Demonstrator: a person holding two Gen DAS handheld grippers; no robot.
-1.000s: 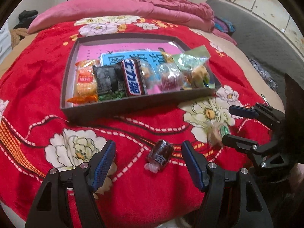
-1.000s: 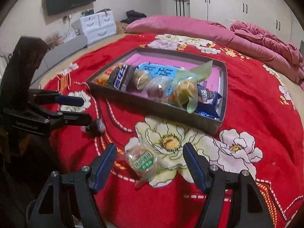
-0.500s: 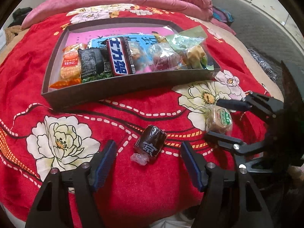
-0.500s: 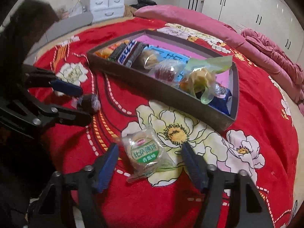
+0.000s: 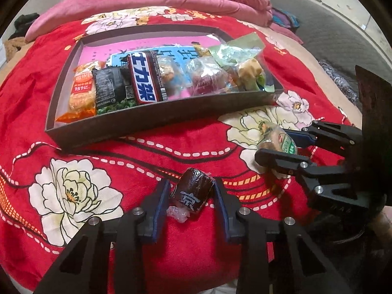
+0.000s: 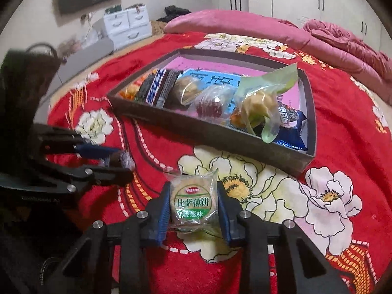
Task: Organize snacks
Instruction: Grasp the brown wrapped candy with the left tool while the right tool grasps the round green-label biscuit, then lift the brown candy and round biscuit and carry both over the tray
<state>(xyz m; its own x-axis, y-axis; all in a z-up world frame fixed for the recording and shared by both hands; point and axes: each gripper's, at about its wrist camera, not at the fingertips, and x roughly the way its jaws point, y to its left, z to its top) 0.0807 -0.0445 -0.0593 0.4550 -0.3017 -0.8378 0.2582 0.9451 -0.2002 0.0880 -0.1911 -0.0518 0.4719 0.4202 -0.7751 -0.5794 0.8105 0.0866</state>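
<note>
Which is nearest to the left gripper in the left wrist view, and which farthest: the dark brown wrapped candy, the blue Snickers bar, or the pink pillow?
1. The dark brown wrapped candy, between the fingers of the left gripper, which are closing on it.
2. The blue Snickers bar, in the dark tray, middle of the row.
3. The pink pillow, behind the tray, at the far end of the bed.

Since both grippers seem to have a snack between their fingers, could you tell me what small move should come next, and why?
Probably let both finish closing, then lift. The left gripper is closing around the dark brown wrapped candy, the right gripper around the clear-wrapped round cracker with the green label; both snacks sit on the red floral blanket, outside the dark shallow cardboard box holding the other snacks.
</note>
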